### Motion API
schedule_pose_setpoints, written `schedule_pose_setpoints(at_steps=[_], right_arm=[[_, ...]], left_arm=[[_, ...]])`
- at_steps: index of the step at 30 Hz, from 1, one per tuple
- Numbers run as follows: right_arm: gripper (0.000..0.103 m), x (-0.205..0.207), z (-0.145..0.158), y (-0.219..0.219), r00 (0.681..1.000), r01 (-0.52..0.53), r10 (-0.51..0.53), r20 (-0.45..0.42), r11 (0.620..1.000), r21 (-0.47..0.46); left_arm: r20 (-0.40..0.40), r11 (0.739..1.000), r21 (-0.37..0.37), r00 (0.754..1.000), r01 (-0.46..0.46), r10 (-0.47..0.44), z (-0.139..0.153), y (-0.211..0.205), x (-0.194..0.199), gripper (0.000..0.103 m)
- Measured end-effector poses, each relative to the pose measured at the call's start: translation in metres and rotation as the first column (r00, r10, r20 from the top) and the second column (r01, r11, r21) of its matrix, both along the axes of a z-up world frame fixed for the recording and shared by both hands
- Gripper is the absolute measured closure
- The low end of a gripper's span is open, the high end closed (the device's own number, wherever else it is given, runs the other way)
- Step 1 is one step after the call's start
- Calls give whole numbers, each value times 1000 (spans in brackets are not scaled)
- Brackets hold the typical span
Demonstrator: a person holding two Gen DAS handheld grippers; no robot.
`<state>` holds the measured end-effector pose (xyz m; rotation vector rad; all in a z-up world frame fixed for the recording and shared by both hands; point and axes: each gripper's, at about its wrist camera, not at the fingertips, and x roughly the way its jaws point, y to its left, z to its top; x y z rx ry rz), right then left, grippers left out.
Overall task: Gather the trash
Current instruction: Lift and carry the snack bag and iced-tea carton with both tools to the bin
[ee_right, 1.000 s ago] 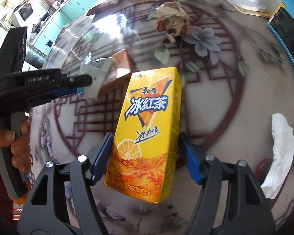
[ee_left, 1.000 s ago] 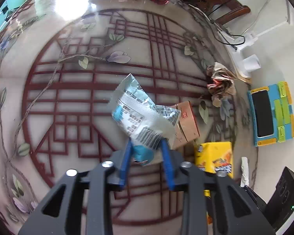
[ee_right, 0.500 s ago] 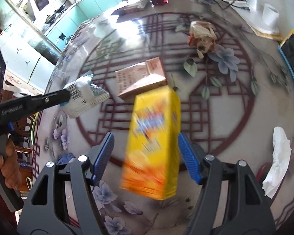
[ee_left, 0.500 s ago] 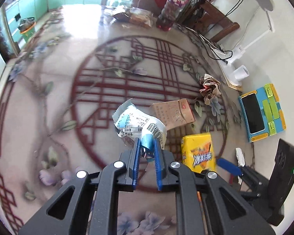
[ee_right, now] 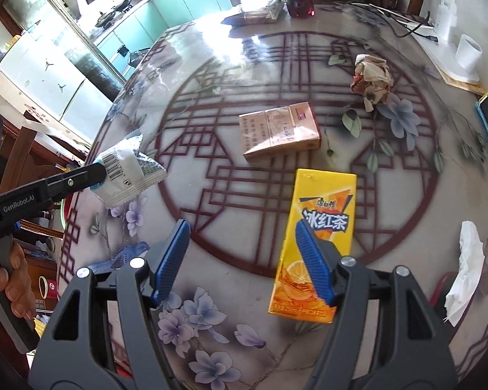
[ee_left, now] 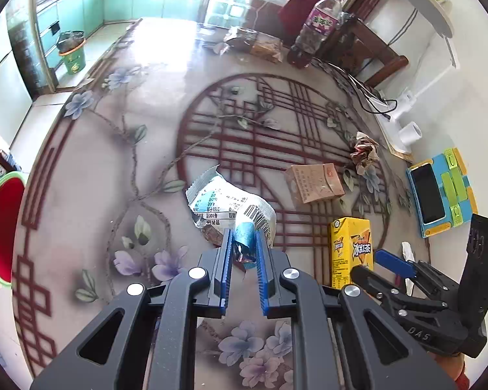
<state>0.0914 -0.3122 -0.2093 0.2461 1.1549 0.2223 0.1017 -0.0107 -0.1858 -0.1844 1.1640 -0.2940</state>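
My left gripper is shut on a crumpled white and blue snack wrapper, held above the patterned table. The right wrist view shows that same left gripper at the left with the wrapper in its tip. My right gripper is open with nothing between its fingers. A yellow iced-tea carton rests on the table just behind the right finger. In the left wrist view the carton sits beside the right gripper.
A brown flat box and a crumpled paper ball lie mid-table, with a white tissue at the right edge. A red bin with a green rim stands off the table's left. A bottle, cup and phone holder are further off.
The left gripper closed tighter on the wrapper and carried it up and leftward. The right gripper rose and shifted left, so the carton no longer sits between its fingers.
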Motion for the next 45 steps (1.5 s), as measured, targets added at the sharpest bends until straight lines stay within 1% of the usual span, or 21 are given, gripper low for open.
schedule_pose_setpoints(at_steps=[4, 5, 7, 10, 12, 13, 15, 17, 19, 21, 23, 24, 26, 28, 32, 34, 35, 37, 39, 42, 45], right_arm=[[37, -9, 4, -9, 999, 36, -36, 16, 999, -11], [37, -12, 4, -13, 999, 51, -50, 15, 999, -12], [37, -19, 3, -20, 997, 76, -76, 8, 997, -14], [37, -31, 1, -31, 993, 115, -115, -3, 993, -18], [37, -39, 1, -38, 990, 141, -141, -8, 990, -16], [37, -41, 1, -40, 989, 148, -149, -11, 989, -14], [36, -43, -1, -44, 988, 156, -156, -19, 988, -12], [27, -35, -7, -43, 990, 137, -138, -33, 990, -23], [27, -23, -17, -39, 990, 127, -129, -53, 991, -51], [27, -16, -29, -34, 990, 103, -109, -91, 993, -66], [21, -12, -38, -26, 990, 82, -91, -112, 993, -87], [17, -12, -41, -22, 989, 77, -89, -117, 992, -98], [15, -10, -47, -18, 989, 73, -86, -122, 991, -109], [14, -8, -52, -15, 988, 71, -87, -131, 990, -118], [16, -4, -64, -13, 986, 70, -87, -141, 991, -117], [35, -3, -70, -12, 985, 65, -83, -148, 990, -124], [39, -3, -72, -13, 984, 65, -83, -155, 991, -113], [40, -6, -74, -16, 985, 75, -86, -149, 994, -74], [40, -9, -73, -16, 986, 76, -86, -144, 994, -75], [41, -15, -60, -17, 988, 78, -81, -131, 997, -26], [41, -16, -41, -13, 993, 62, -62, -96, 998, -2]], left_arm=[[-21, 1000, -16, 1000, 20, -20, -8, -4, 3, 89], [-28, 999, -26, 999, 31, -32, -12, -9, 5, 86], [-38, 998, -49, 998, 50, -52, -18, -19, 11, 73], [-68, 995, -68, 995, 69, -74, -28, -35, 21, 73], [-85, 997, -26, 993, 76, -78, -36, -45, 23, 61], [-93, 997, -18, 992, 82, -83, -39, -49, 23, 52], [-120, 995, -32, 988, 93, -97, -47, -56, 22, 51], [-149, 994, -47, 983, 97, -103, -56, -64, 24, 43], [-174, 993, -68, 979, 97, -107, -67, -75, 28, 41], [-222, 994, -58, 970, 87, -98, -84, -86, 35, 43], [-261, 994, -91, 961, 68, -90, -95, -89, 39, 68], [-282, 992, -106, 955, 62, -89, -101, -89, 41, 84], [-297, 989, -138, 951, 49, -88, -104, -85, 39, 95], [-266, 989, -142, 960, 50, -87, -93, -79, 34, 101], [-139, 993, -99, 988, 58, -72, -55, -57, 18, 102], [-95, 996, -74, 993, 59, -66, -40, -47, 12, 101], [-77, 996, -60, 995, 59, -64, -34, -42, 11, 101], [-38, 999, -18, 998, 50, -50, -23, -33, 8, 101], [-17, 999, 7, 999, 34, -34, -17, -23, 3, 101], [-3, 1000, 27, 1000, 12, -12, -12, -9, -3, 101], [-2, 1000, 15, 1000, -18, 18, -9, 4, -7, 101]])
